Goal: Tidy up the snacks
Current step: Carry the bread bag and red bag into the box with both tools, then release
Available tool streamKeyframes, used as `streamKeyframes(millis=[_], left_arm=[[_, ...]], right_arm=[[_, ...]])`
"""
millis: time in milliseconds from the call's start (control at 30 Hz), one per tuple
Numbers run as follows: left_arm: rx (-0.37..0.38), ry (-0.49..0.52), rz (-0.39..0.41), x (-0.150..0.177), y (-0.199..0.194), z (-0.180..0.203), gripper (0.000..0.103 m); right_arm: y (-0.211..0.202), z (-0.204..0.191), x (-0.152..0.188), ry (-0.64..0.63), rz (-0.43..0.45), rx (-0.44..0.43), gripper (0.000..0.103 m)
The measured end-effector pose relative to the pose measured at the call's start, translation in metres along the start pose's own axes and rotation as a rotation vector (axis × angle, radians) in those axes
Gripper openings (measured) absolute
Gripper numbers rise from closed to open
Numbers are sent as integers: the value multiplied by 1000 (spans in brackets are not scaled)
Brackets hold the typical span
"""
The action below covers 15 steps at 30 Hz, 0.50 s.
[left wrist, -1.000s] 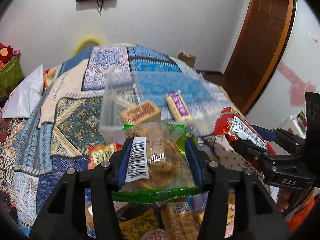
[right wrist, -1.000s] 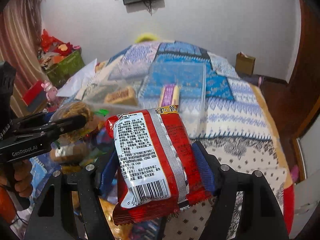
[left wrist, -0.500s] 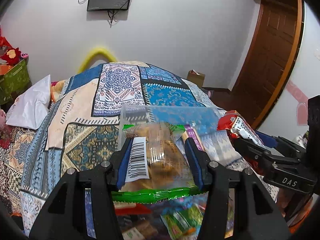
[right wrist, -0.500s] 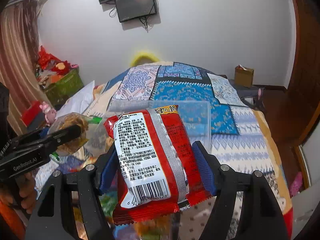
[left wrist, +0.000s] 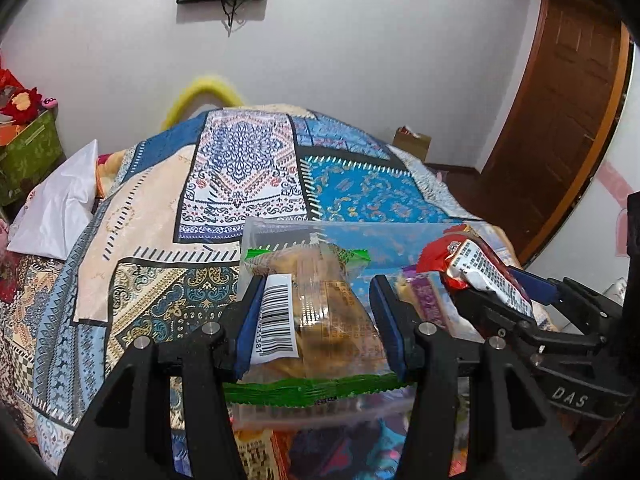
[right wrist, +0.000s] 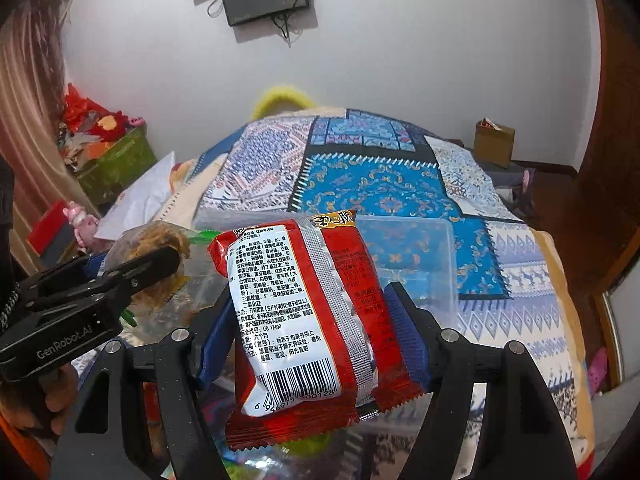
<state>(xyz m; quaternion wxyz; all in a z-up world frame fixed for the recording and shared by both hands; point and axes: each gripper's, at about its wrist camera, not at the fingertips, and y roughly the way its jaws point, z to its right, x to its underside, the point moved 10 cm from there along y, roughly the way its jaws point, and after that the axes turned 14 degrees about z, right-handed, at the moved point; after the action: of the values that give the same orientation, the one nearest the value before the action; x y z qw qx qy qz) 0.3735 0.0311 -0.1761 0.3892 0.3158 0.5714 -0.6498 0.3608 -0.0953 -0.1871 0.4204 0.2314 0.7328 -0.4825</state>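
Note:
My left gripper (left wrist: 316, 304) is shut on a clear pastry packet with green edges (left wrist: 320, 312), held above the near side of a clear plastic box (left wrist: 280, 228) on the bed. My right gripper (right wrist: 308, 308) is shut on a red noodle packet (right wrist: 304, 312) with a white barcode label, held over the same clear plastic box (right wrist: 420, 248). From the left wrist view the right gripper (left wrist: 496, 296) shows at the right with the red packet (left wrist: 472, 264). The left gripper (right wrist: 132, 272) with its pastry (right wrist: 152, 244) appears at the left of the right wrist view. A purple bar (left wrist: 424, 292) lies inside the box.
A patchwork quilt (left wrist: 240, 168) covers the bed. Several loose snack packets (left wrist: 260, 452) lie below my grippers. A white pillow (left wrist: 60, 204) and a green box (left wrist: 28, 148) sit at the left. A brown door (left wrist: 560, 120) stands at the right, and a cardboard box (right wrist: 494, 142) rests against the far wall.
Both grippers have moved forward along the bed with their packets, so the clear box now sits directly under and behind them. The loose snack pile has dropped toward the bottom edge.

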Motion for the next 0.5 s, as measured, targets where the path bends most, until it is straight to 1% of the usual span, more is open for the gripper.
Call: streamKeyframes(millis=[200, 500], left_arm=[[-12, 8, -57, 14, 32, -3, 52], [-19, -14, -93, 22, 51, -6, 52]], right_arm=[[21, 3, 13, -18, -61, 13, 68], [35, 5, 28, -26, -123, 11, 69]])
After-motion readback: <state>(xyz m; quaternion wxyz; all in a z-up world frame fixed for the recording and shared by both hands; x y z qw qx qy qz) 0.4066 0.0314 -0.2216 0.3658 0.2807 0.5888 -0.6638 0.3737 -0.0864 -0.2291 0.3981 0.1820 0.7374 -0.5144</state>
